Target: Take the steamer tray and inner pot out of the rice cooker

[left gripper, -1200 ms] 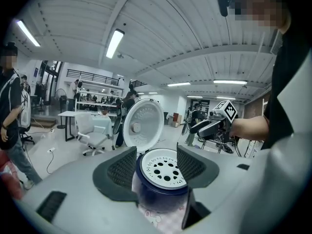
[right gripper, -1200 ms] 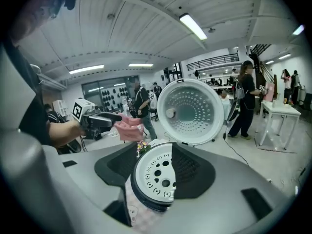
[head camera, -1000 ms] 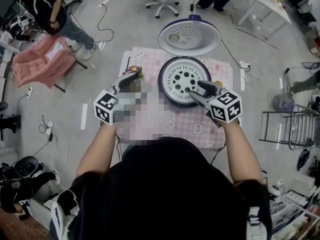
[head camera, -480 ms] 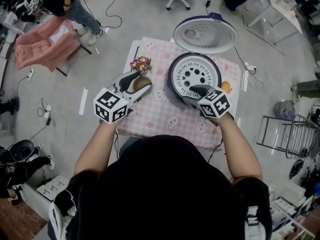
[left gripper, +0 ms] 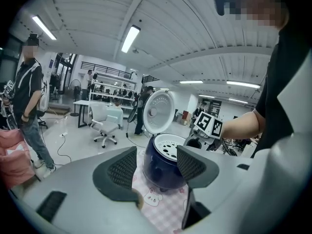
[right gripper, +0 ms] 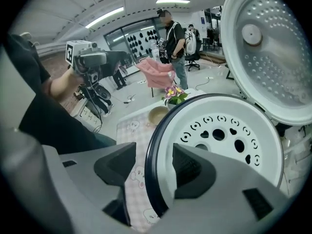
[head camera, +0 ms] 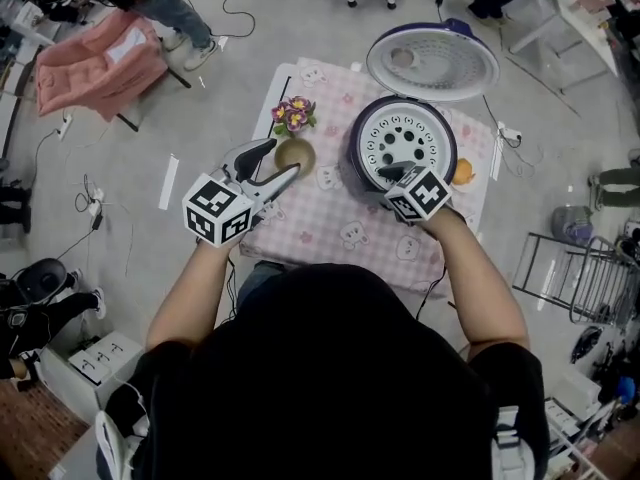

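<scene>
Plainly the steamer tray [head camera: 402,145] is my first job: it sits white and round in the mouth of the rice cooker [head camera: 352,160], right of centre in the head view, its floor pierced with round and heart-shaped holes. I judge it a thin, stiff plastic piece, light to lift but slick, and likely to tip if I pinch it at one point only. The raised edge nearest me looks like the best hold, with one pad inside the lip and one outside. The inner pot is hidden beneath it, so I cannot say anything of its rim; I expect it to be heavier and smoother.

My right gripper [head camera: 395,176] hangs over the near edge of the cooker. In the right gripper view its jaws stand wide and have just been opening; the dark cooker rim and the tray's edge lie between them, but neither pad presses on anything. My left gripper [head camera: 275,163] is at centre left, jaws also well apart and empty, with the cooker showing well beyond them.

Above the cooker in the frame the lid [head camera: 432,60] stands open. A small flower pot [head camera: 293,138] sits just beyond my left gripper on the checked tablecloth [head camera: 320,230].
</scene>
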`<state>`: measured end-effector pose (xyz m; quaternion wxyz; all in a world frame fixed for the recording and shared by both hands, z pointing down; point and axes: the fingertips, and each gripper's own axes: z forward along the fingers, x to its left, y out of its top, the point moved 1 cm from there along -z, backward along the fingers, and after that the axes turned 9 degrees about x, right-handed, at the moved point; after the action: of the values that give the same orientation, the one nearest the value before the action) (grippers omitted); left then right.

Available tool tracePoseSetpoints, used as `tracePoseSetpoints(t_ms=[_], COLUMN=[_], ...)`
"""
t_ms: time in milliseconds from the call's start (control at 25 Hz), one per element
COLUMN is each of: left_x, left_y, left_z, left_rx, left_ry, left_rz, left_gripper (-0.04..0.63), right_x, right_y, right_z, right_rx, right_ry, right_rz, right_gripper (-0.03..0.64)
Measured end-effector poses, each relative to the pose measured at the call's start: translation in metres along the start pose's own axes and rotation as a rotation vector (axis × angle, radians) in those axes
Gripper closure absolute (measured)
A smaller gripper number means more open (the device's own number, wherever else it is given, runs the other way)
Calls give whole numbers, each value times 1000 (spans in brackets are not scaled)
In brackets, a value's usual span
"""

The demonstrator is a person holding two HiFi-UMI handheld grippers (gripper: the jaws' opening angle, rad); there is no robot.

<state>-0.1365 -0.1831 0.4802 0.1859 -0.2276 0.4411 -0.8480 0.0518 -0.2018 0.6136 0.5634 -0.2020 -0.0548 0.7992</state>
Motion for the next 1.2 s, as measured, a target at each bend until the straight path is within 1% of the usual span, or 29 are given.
tracePoseSetpoints(t_ms=[360,560,720,800,920,1080,1160,1200], left_x=[3,1,1,1,0,-2,-4,-4], left_y=[-13,-12,-10,-10,-11,-13,-11,-10], left_z=[-11,-12,-14,-15,-16,-17,-16,-16], left_rx=[-11,-17,-22,-23,-21,-20,-22,-23], left_ry=[-1,-10,-16,-19,-26,-39,-47,-51], left_rz=[-22,-17,-12,-11,-8,-3,4,8], left_gripper=[320,321,321,321,321,321,321,321], right_x=[-1,-4,-5,-5,-5,-3,-5,-6], right_y=[-2,-2,-5,-5,-3,-4,-7,-5], right_z=[15,18,23,23,18,7,-1,-4], right_rx=[131,161,190,190,177,177,182,170], right_ry=[21,13,-12,-18,-28,-42,-64,-73], right_rz=[-21,-26,-38,-35,-27,-24,-11,-11], right_gripper=[371,390,380,395,441,468,518,521])
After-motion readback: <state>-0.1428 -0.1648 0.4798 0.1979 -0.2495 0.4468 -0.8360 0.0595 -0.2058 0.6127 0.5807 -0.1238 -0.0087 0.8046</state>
